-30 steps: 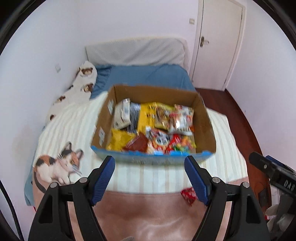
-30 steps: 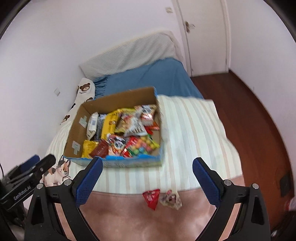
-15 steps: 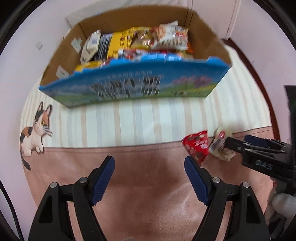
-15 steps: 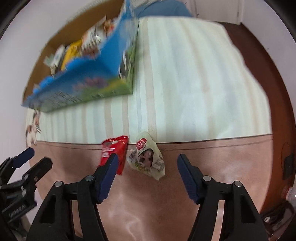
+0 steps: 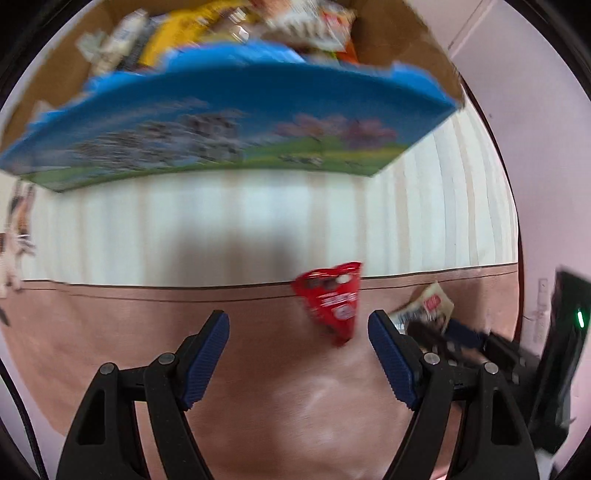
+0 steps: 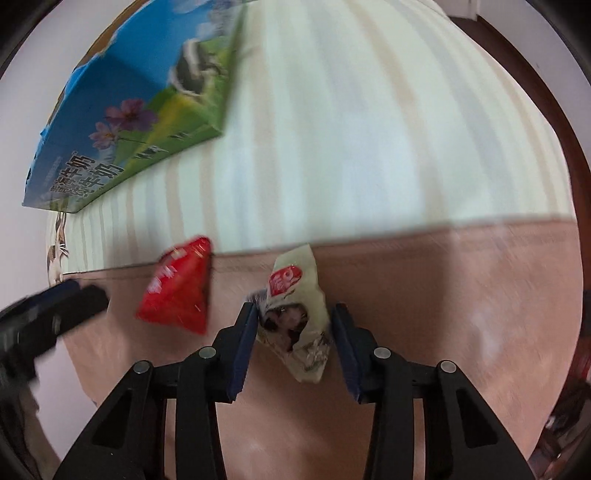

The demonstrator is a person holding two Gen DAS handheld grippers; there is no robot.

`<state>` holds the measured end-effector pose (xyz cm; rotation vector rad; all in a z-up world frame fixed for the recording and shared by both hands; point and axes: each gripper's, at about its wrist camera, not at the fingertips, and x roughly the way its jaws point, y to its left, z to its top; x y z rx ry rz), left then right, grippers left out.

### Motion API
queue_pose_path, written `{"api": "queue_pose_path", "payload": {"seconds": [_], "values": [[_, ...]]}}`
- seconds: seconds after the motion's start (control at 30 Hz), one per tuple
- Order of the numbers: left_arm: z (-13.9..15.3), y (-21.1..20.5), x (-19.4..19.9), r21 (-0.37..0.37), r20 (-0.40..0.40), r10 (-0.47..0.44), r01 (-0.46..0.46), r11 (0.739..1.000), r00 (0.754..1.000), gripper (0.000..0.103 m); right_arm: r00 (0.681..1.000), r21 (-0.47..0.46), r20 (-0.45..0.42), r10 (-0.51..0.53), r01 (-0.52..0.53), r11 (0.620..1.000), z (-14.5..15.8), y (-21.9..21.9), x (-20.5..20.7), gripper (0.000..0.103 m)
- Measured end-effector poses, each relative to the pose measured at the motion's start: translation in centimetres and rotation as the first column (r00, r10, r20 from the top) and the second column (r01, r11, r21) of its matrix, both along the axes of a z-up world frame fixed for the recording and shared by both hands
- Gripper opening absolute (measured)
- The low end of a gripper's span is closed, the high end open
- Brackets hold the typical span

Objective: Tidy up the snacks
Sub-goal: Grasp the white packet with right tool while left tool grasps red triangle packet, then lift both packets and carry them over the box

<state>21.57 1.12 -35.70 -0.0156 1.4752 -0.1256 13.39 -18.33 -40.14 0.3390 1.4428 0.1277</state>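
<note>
Both of your hands have come down close to the bed since a second ago, and the box now looks big and near. Your right gripper point(image 6: 293, 325) was wide then. Now its jaws have pulled in around the white pack point(image 6: 295, 317), and both blue pads touch its sides. The picture is a bit blurry, but the pack looks pinched between them. The pack lies on the pink blanket point(image 6: 443, 332), with its top end at the edge of the striped sheet point(image 6: 369, 129).

Your left gripper point(image 5: 298, 326) has its jaws partly open, with nothing in them. Only pink blanket shows between the pads. The red pack point(image 5: 332, 302) lies just past the tips, closer to the right-hand pad. It is shaped like a triangle and does not touch the pads. The white pack point(image 5: 430, 306) is next to it, with your right gripper on it.

Farther back is the striped sheet. A cat picture point(image 5: 16, 229) sits at its left edge. On the sheet stands the box point(image 5: 229, 129), blue and green outside. It is full of snacks point(image 5: 221, 22), too blurry to tell apart.
</note>
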Motion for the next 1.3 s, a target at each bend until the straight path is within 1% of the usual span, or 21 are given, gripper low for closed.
{"api": "queue_pose_path", "payload": {"seconds": [0.07, 0.13, 0.17, 0.2, 0.23, 0.27, 0.37, 0.47, 0.57, 0.63, 0.77, 0.83, 0.87, 0.93, 1.0, 1.03, 1.1, 1.2, 1.23, 1.3], "values": [[-1.8, -1.1, 0.8, -0.025, -0.058, -0.014, 0.012, 1.000, 0.998, 0.076, 1.000, 0.005, -0.006, -0.016, 0.016, 1.000, 0.0, -0.9, -0.8, 0.044], [-3.1, -2.0, 1.2, -0.027, -0.085, -0.029, 0.026, 0.999, 0.996, 0.075, 0.999, 0.006, -0.009, -0.030, 0.031, 1.000, -0.1, -1.4, -1.6, 0.044], [-3.7, -2.5, 1.3, -0.019, -0.088, -0.036, 0.035, 0.999, 0.995, 0.058, 0.999, 0.008, -0.010, -0.035, 0.035, 0.999, -0.1, -1.5, -1.8, 0.044], [-4.2, -2.7, 1.3, -0.006, -0.094, -0.045, 0.044, 0.999, 0.995, 0.039, 0.999, 0.008, -0.008, -0.041, 0.041, 0.999, -0.1, -1.6, -2.1, 0.044], [-4.7, -2.8, 1.2, 0.003, -0.108, -0.051, 0.051, 0.999, 0.993, 0.038, 0.999, 0.009, -0.009, -0.046, 0.046, 0.999, -0.1, -1.7, -2.3, 0.044], [-4.9, -2.7, 0.9, -0.003, -0.110, -0.054, 0.054, 0.999, 0.992, 0.038, 0.999, 0.010, -0.008, -0.050, 0.050, 0.999, -0.1, -1.6, -2.3, 0.044], [-4.5, -1.8, -0.4, 0.020, -0.083, -0.079, 0.080, 0.997, 0.993, 0.038, 0.999, 0.011, -0.003, -0.054, 0.054, 0.999, -0.2, -1.3, -2.7, 0.044], [-4.3, 0.8, -1.8, 0.028, -0.082, -0.085, 0.088, 0.996, 0.993, 0.037, 0.999, 0.016, -0.005, -0.054, 0.054, 0.998, -0.2, -0.6, -3.0, 0.044], [-4.1, 4.6, -3.5, 0.030, -0.087, -0.081, 0.084, 0.996, 0.993, 0.037, 0.998, 0.041, -0.015, -0.054, 0.055, 0.998, -0.2, 1.0, -3.2, 0.042], [-3.9, 6.9, -4.4, 0.034, -0.084, -0.068, 0.071, 0.997, 0.994, 0.037, 0.999, 0.050, -0.022, -0.047, 0.048, 0.998, -0.3, 2.7, -3.4, 0.041], [-4.3, 12.6, -6.5, 0.023, -0.112, -0.034, 0.037, 0.999, 0.993, 0.037, 0.998, 0.062, -0.058, -0.013, 0.016, 0.998, -1.3, 7.8, -4.3, 0.041], [-4.8, 15.0, -7.1, 0.018, -0.117, -0.019, 0.021, 1.000, 0.993, 0.037, 0.996, 0.045, -0.086, 0.013, -0.009, 0.999, -2.2, 10.5, -4.8, 0.041], [-5.1, 15.8, -7.3, 0.007, -0.122, -0.010, 0.011, 1.000, 0.992, 0.037, 0.996, 0.032, -0.090, 0.010, -0.007, 0.999, -2.4, 11.3, -5.0, 0.041], [-5.4, 17.4, -7.5, -0.024, -0.128, 0.008, -0.011, 1.000, 0.992, 0.037, 0.995, 0.014, -0.083, -0.047, 0.048, 0.999, -2.2, 12.4, -5.4, 0.044], [-5.6, 18.3, -7.4, -0.063, -0.131, 0.012, -0.021, 0.998, 0.991, 0.037, 0.988, 0.017, -0.097, -0.124, 0.126, 0.992, -2.1, 12.4, -5.8, 0.069], [-5.5, 18.6, -7.4, -0.077, -0.130, 0.008, -0.018, 0.997, 0.991, 0.037, 0.981, 0.018, -0.103, -0.167, 0.170, 0.985, -2.0, 12.1, -6.0, 0.073], [-5.6, 18.9, -7.1, -0.093, -0.129, -0.006, -0.006, 0.996, 0.992, 0.037, 0.959, -0.004, -0.108, -0.262, 0.263, 0.965, -1.9, 11.4, -6.3, 0.074], [-5.7, 17.9, -7.4, -0.103, -0.124, -0.028, 0.015, 0.995, 0.992, 0.038, 0.907, 0.015, -0.124, -0.403, 0.408, 0.913, -1.9, 10.0, -6.6, 0.074], [-5.8, 17.2, -7.5, -0.105, -0.125, -0.029, 0.015, 0.994, 0.992, 0.038, 0.894, 0.024, -0.124, -0.432, 0.438, 0.899, -2.0, 9.6, -6.5, 0.074], [-6.1, 19.3, -6.6, -0.107, -0.129, -0.025, 0.011, 0.994, 0.991, 0.038, 0.881, 0.012, -0.140, -0.451, 0.457, 0.889, -2.6, 9.5, -6.0, 0.074]]}}
